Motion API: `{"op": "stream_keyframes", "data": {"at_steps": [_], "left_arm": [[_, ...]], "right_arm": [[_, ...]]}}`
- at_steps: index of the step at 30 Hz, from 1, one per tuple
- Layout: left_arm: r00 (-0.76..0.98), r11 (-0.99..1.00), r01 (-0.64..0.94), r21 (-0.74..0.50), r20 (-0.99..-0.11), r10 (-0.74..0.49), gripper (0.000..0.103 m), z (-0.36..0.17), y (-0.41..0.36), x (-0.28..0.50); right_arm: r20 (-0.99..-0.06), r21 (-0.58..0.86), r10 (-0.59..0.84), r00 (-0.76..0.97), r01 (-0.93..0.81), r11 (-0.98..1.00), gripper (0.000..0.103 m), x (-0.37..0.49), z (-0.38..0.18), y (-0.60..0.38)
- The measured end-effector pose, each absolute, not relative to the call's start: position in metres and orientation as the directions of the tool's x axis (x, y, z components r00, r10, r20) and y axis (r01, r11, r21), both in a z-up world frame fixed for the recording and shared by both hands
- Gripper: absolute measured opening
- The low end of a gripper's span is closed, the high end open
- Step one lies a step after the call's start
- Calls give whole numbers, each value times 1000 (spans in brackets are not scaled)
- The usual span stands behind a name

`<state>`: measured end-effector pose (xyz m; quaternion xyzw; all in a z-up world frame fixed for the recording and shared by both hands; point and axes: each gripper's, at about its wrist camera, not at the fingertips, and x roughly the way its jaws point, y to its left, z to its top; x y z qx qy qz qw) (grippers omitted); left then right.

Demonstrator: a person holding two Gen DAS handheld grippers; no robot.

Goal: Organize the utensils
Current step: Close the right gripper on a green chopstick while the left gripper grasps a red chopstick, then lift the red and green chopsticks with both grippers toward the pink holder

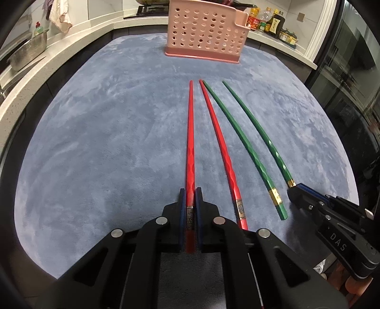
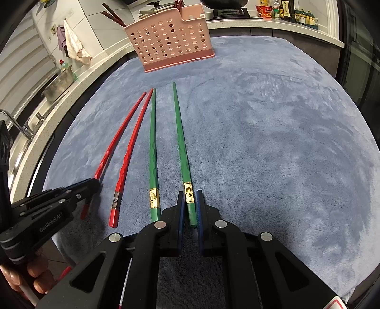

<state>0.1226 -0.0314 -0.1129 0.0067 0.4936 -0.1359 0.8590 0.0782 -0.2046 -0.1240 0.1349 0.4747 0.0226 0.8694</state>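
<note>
Two red and two green chopsticks lie side by side on a blue-grey mat (image 1: 95,142), tips toward a pink perforated utensil basket (image 1: 204,31). My left gripper (image 1: 190,197) is shut on the butt end of the left red chopstick (image 1: 190,142). The second red chopstick (image 1: 220,142) and one green chopstick (image 1: 239,135) lie free beside it. My right gripper (image 2: 190,199) is closed around the butt end of the right green chopstick (image 2: 181,142), which still rests on the mat (image 2: 273,154). The basket (image 2: 171,40) in the right wrist view holds some dark utensils.
A white counter rings the mat, with a steel colander (image 1: 26,52) and sink tap (image 2: 14,121) on the left. Sauce bottles (image 1: 273,21) stand at the back right. A cloth (image 2: 73,42) hangs on the left wall. A dark cabinet front lies to the right.
</note>
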Motion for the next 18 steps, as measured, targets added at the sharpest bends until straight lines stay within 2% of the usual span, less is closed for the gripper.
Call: {"op": "stream_keyframes", "data": {"at_steps": [18], "left_arm": [[591, 970, 213, -114, -776, -221, 7, -48, -13, 142]], "right_arm": [[-749, 286, 148, 646, 114, 951, 8, 82, -63, -222]]}}
